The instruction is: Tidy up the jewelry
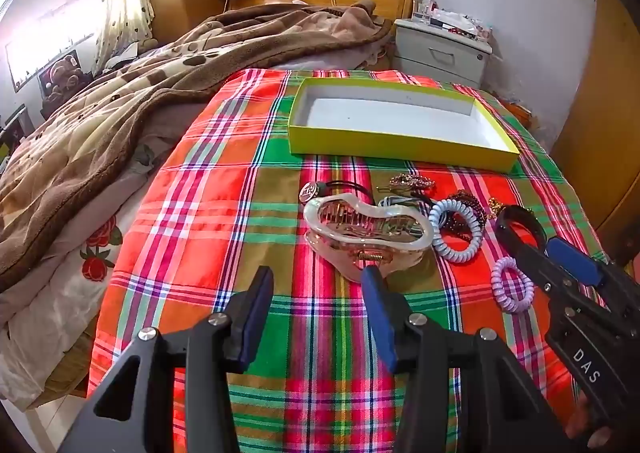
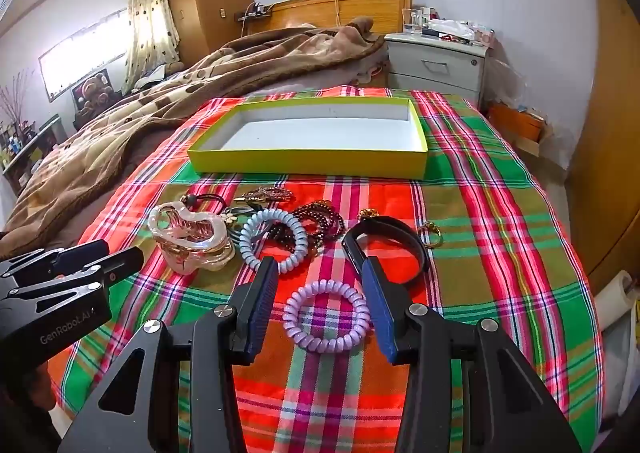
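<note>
Both the left gripper (image 1: 316, 289) and right gripper (image 2: 320, 281) are being held released; the lilac coil tie (image 2: 326, 317) is apparently being straddled untouched.

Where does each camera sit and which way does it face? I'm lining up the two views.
Left wrist: sits on the left tongs, facing down the plaid cloth at the pearly pink hair claw; own open fingers show, right tongs at the right edge.
Right wrist: sits on the right tongs, over the lilac spiral hair tie; own open fingers show, left tongs at the left edge.
Shared: the empty yellow-green box, claw, ties.
</note>
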Available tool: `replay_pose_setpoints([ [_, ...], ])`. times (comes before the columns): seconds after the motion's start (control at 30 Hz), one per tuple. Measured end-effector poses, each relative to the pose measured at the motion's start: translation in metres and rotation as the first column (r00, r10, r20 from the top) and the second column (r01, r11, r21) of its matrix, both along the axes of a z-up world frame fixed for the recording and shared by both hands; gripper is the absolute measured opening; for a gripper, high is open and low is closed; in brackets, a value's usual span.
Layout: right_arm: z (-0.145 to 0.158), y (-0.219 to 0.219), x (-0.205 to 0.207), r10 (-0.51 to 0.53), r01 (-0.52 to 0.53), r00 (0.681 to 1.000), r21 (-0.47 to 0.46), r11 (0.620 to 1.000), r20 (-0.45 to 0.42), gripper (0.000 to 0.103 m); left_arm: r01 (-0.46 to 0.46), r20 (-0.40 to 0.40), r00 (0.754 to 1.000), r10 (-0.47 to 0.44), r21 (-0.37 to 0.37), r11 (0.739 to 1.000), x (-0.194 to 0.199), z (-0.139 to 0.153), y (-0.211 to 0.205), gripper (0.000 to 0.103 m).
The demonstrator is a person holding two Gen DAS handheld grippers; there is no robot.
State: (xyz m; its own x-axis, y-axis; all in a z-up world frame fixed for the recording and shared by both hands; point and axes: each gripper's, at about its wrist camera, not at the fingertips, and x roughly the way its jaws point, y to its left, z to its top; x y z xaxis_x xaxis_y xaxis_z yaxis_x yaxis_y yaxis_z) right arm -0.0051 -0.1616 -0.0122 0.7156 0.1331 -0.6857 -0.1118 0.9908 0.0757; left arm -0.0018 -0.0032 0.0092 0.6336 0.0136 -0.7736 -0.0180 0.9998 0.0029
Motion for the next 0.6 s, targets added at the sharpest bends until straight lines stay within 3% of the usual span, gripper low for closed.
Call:
replay_pose_setpoints([
  [0.6,0.0037,-0.0002,-0.0015,-0.001,0.001,1.0,-0.004,1.0,0.001,0.045,0.0,-0.01,1.0,0.0,-0.01,1.0,-0.0005,-0.0012,0.0017,0.048],
])
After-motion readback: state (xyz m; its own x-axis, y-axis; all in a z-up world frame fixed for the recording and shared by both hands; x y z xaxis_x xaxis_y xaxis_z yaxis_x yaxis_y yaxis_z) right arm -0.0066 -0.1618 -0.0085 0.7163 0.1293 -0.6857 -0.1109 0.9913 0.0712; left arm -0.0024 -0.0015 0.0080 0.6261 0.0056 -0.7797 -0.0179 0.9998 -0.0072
